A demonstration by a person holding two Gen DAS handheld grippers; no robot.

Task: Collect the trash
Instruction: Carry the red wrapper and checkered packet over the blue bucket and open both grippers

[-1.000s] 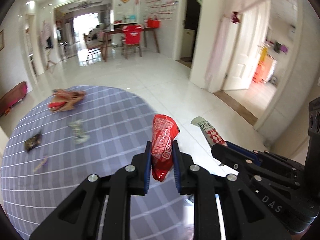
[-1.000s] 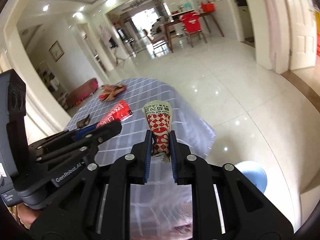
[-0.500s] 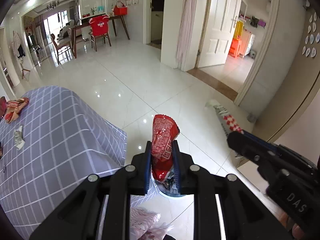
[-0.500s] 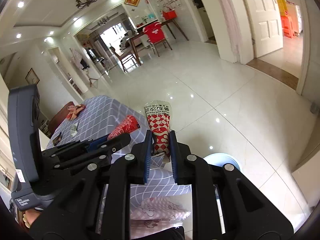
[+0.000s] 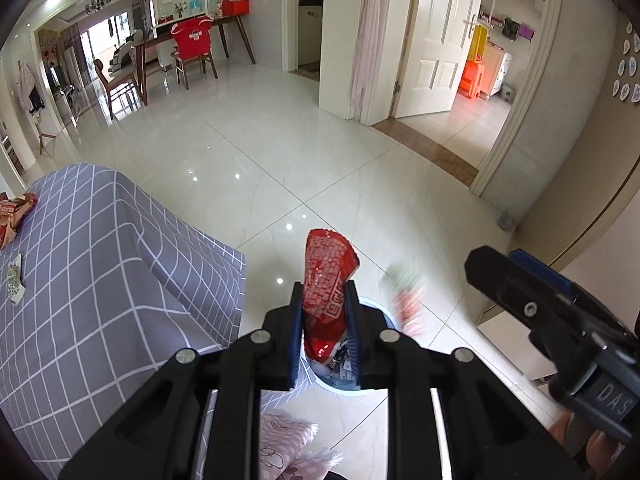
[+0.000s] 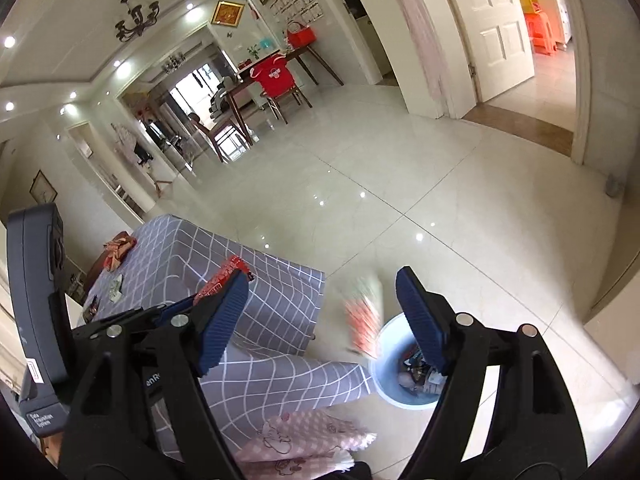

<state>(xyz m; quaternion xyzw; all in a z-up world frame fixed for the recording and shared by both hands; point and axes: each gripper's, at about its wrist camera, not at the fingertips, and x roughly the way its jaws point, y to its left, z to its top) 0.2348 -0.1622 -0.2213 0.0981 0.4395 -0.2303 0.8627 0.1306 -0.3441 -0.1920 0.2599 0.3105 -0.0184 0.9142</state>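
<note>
My left gripper (image 5: 322, 288) is shut on a red wrapper (image 5: 328, 264) and hangs over the pale blue bin (image 6: 384, 384), whose rim (image 5: 378, 306) shows just behind its fingers. My right gripper (image 6: 322, 280) has its jaws opening wide, and no pad touches anything. The red-and-white checked wrapper (image 6: 362, 320) is a blur in the air between them, above the bin's left rim. The left wrist view shows that falling wrapper (image 5: 406, 300) too, with the right gripper's fingers (image 5: 520, 292) beside it. The bin holds other trash.
The table under a grey checked cloth (image 5: 80, 280) stands left of the bin, with a crumpled red-brown wrapper (image 5: 16, 212) and a small wrapper (image 5: 16, 284) on it. Pink patterned fabric of the person (image 5: 288, 440) is below. A wall and doorway (image 5: 520, 160) are at the right.
The right gripper's jaws have spread and let go of the checked wrapper, which now drops toward the bin. Both grippers have swung from the table to above the bin.
</note>
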